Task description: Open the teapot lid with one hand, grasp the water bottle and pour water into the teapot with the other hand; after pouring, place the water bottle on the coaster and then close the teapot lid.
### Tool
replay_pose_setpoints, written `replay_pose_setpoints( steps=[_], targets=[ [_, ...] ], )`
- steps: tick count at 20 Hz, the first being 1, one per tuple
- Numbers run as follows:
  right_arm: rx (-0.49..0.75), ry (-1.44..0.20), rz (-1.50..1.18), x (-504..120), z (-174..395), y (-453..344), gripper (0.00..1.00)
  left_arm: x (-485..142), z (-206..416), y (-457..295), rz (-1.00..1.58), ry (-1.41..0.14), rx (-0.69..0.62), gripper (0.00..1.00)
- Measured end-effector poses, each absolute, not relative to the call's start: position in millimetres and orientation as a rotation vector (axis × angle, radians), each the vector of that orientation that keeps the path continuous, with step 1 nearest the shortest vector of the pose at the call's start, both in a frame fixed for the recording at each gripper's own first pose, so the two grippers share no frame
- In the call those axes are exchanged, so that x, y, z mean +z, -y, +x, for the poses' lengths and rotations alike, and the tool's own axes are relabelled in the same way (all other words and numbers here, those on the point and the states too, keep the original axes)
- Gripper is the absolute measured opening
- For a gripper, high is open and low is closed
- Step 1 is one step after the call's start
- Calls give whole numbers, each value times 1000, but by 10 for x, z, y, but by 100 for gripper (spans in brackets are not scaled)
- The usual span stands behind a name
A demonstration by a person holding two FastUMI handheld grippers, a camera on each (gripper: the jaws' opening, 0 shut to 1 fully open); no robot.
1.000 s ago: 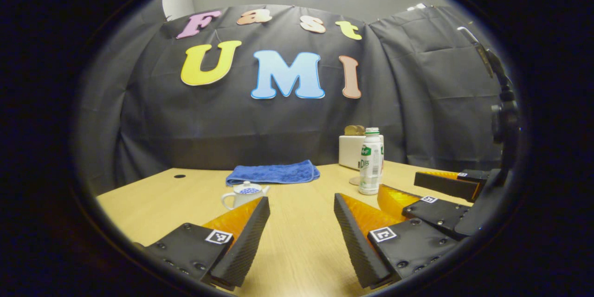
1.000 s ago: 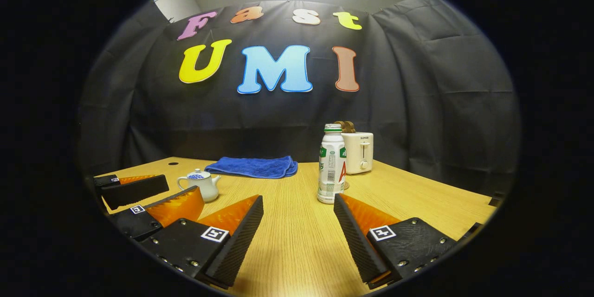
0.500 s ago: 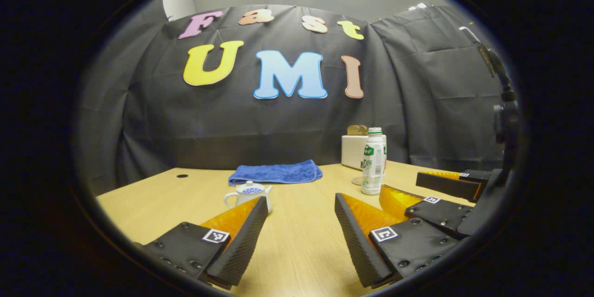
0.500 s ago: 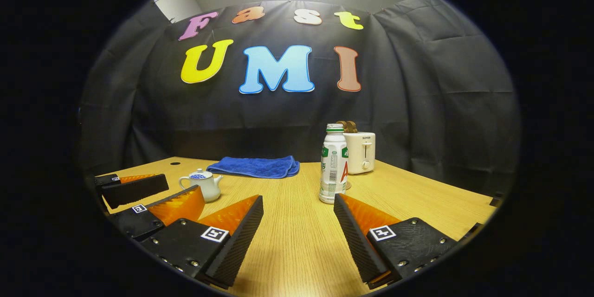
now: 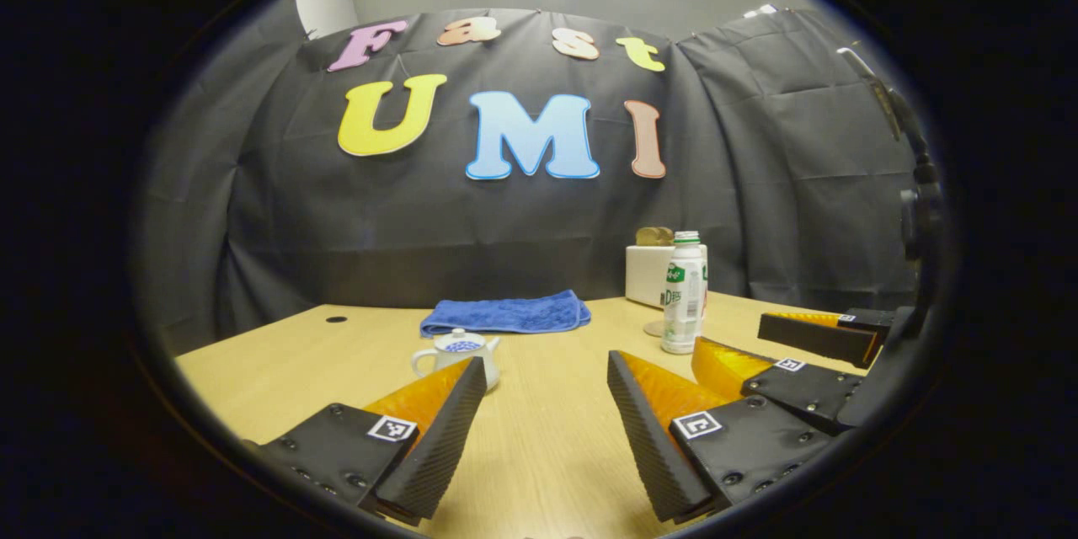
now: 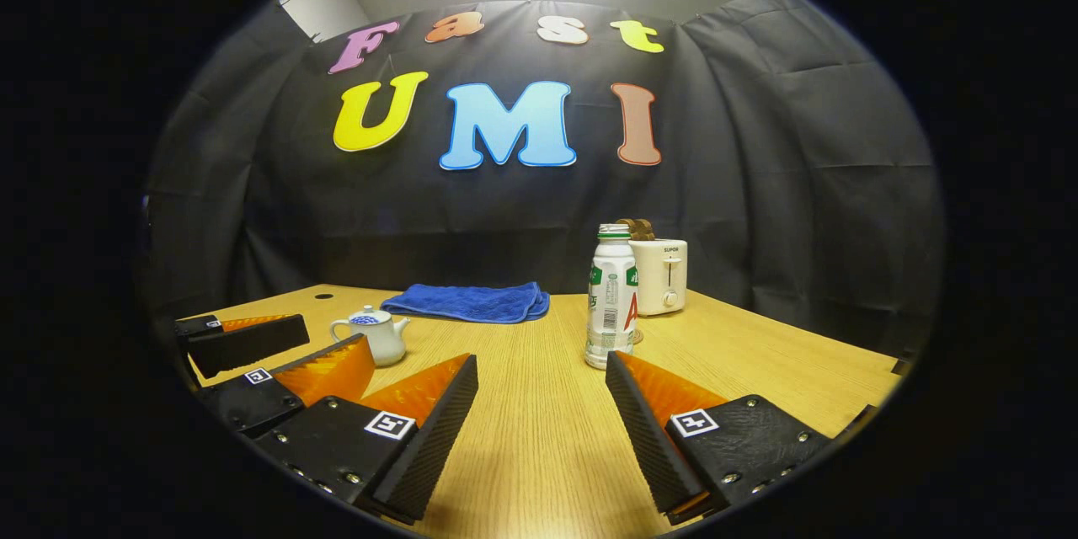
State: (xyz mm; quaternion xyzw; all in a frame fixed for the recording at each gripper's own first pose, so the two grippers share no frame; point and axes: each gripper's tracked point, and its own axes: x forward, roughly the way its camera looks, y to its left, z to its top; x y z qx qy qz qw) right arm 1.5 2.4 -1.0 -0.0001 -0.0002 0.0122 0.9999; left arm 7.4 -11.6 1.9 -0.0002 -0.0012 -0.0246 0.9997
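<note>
Left gripper (image 5: 543, 404), fingers spread wide with nothing between them, low over the wooden table (image 5: 278, 354); the right gripper (image 6: 539, 404) likewise stands spread and empty, beside it. In the left gripper view the right gripper (image 5: 792, 354) appears at the far right, its fingers apart; in the right gripper view the left gripper (image 6: 278, 354) appears at the far left, also apart. Teapot (image 5: 456, 351): small, white, blue pattern on its lid, lid seated with knob up; it stands upright just beyond the tip of the left gripper's left finger, partly hidden by it, handle to the left and spout to the right in that view. In the right gripper view the teapot (image 6: 374, 336) sits left of centre, behind the left gripper, spout again pointing right. Water bottle (image 6: 612, 296): white body with green and red label markings, greenish neck ring at the top, long axis vertical; it stands upright just beyond the tip of the right gripper's right finger, apart from it. In the left gripper view the water bottle (image 5: 683, 293) rises behind the right gripper. A coaster (image 5: 653, 328), a small round disc, lies just beside the bottle's base, partly hidden. Behind the bottle stands a white toaster (image 6: 659, 276) with bread in its slot; a folded blue towel (image 6: 467, 302) lies at the table's far edge, well beyond the teapot.
</note>
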Motion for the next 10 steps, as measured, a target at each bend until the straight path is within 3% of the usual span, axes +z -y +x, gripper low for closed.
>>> replay_pose_setpoints(
  steps=[8,10],
  targets=[
    [12,-1,2,-13,15,-4,95,10,59,149,0,1,-70,100],
    [90,-3,-2,-6,33,-79,94,11,72,229,-3,1,-114,100]
  ],
)
